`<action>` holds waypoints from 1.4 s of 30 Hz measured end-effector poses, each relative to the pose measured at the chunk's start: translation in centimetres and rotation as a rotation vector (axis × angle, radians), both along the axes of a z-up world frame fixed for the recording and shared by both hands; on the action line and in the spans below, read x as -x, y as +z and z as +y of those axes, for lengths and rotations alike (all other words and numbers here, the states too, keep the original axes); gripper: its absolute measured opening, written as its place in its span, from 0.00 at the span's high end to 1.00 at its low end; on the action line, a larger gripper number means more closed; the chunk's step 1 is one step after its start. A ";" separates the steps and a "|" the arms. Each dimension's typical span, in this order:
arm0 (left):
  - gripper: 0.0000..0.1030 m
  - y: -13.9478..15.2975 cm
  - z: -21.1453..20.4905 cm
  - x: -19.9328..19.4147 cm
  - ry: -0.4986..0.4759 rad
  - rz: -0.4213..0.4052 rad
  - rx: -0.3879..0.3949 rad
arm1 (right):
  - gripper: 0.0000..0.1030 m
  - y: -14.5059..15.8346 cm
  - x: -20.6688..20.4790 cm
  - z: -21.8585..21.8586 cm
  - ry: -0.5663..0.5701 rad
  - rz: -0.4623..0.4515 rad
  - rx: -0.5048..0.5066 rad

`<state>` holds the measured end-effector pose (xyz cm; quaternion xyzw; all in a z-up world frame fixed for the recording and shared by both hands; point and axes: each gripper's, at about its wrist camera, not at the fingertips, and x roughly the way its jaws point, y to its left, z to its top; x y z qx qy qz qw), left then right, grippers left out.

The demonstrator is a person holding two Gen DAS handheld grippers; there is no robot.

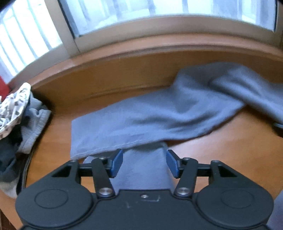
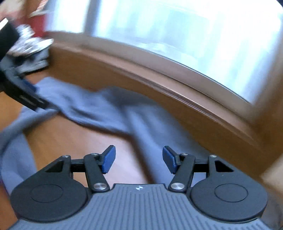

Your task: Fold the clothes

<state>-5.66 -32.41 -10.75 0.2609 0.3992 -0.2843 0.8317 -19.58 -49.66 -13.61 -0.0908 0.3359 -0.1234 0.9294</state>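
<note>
A grey-blue garment [image 1: 159, 109] lies stretched and rumpled across the wooden table [image 1: 221, 145], from the middle to the far right. My left gripper [image 1: 145, 162] stands open at its near edge, and a strip of the cloth runs between the blue pads [image 1: 117, 162] without being visibly pinched. The right wrist view is blurred. In it the same garment [image 2: 99, 106] crosses the table, and my right gripper [image 2: 138, 159] is open above a band of it with nothing gripped. The left gripper [image 2: 30, 92] shows at the far left on the cloth's end.
A pile of other clothes [image 1: 17, 109], patterned white, grey and dark, sits at the table's left edge, also seen as the pile [image 2: 30, 51]. A raised wooden ledge [image 1: 123, 70] and a window [image 1: 159, 16] bound the far side. Something red [image 1: 3, 86] is behind the pile.
</note>
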 end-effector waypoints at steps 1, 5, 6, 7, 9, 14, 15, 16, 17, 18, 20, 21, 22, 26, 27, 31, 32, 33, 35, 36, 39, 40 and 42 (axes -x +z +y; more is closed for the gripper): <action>0.50 -0.3 0.6 -0.6 -0.016 0.012 -0.010 | 0.40 -0.6 -1.9 1.4 0.037 0.011 0.014; 0.50 -1.4 2.8 -3.0 -0.060 0.053 -0.031 | 0.40 -3.0 -8.6 4.3 0.074 0.110 0.003; 0.50 -1.5 3.3 -3.6 -0.063 0.068 -0.025 | 0.40 -3.5 -10.1 4.6 0.075 0.133 -0.004; 0.49 -1.7 3.8 -4.2 -0.066 0.083 -0.019 | 0.40 -3.8 -11.1 4.7 0.065 0.154 -0.014; 0.49 -1.6 4.6 -5.1 -0.075 0.109 0.001 | 0.40 -4.2 -12.8 4.9 0.039 0.185 -0.038; 0.48 -1.6 5.6 -6.1 -0.087 0.113 0.021 | 0.38 -4.3 -14.5 4.9 -0.031 0.205 -0.087; 0.48 -1.6 5.8 -6.3 -0.087 0.112 0.023 | 0.38 -4.4 -14.7 4.8 -0.042 0.201 -0.108; 0.48 -1.6 6.0 -6.4 -0.086 0.111 0.026 | 0.40 -4.5 -14.9 4.7 -0.054 0.197 -0.132; 0.48 -1.5 6.2 -6.4 -0.086 0.110 0.028 | 0.46 -4.5 -15.0 4.4 -0.067 0.189 -0.174; 0.48 -1.4 6.5 -6.5 -0.085 0.106 0.030 | 0.65 -4.5 -14.9 4.1 -0.075 0.178 -0.221; 0.48 -1.1 7.1 -6.7 -0.080 0.095 0.033 | 0.86 -4.5 -14.9 4.4 -0.101 0.172 -0.214; 0.48 -0.9 7.4 -6.8 -0.075 0.090 0.036 | 0.90 -4.5 -14.9 4.6 -0.112 0.170 -0.215; 0.48 -0.6 7.7 -7.0 -0.067 0.084 0.041 | 0.91 -4.3 -14.8 4.7 -0.112 0.169 -0.244; 0.47 0.8 9.2 -7.5 -0.031 0.059 0.072 | 0.92 -1.0 -14.2 4.3 -0.116 0.039 -0.564; 0.46 1.1 9.5 -7.6 -0.023 0.049 0.077 | 0.91 0.1 -14.2 4.3 -0.111 -0.016 -0.655; 0.44 1.7 10.1 -7.9 0.006 0.007 0.064 | 0.83 0.1 -15.4 3.3 -0.039 -0.173 -1.143; 0.44 1.8 10.0 -7.9 0.009 0.002 0.058 | 0.79 -0.3 -15.5 3.3 -0.044 -0.157 -1.214; 0.44 1.9 10.0 -8.0 0.013 -0.001 0.056 | 0.68 -0.2 -15.7 3.7 -0.044 -0.122 -1.176; 0.44 2.2 10.1 -8.0 0.010 -0.008 0.060 | 0.67 0.6 -15.2 5.0 -0.043 -0.070 -1.002; 0.44 2.4 10.2 -8.0 0.008 -0.018 0.060 | 0.64 1.3 -14.6 5.8 -0.038 -0.055 -0.883; 0.44 3.1 10.5 -7.8 0.007 -0.054 0.061 | 0.53 3.4 -10.8 5.5 -0.008 -0.089 -0.666; 0.44 3.3 10.7 -7.9 0.010 -0.064 0.062 | 0.53 4.3 -8.8 3.7 -0.042 -0.112 -0.616; 0.43 3.5 10.9 -8.1 0.019 -0.065 0.071 | 0.52 4.6 -6.1 0.7 -0.154 -0.118 -0.537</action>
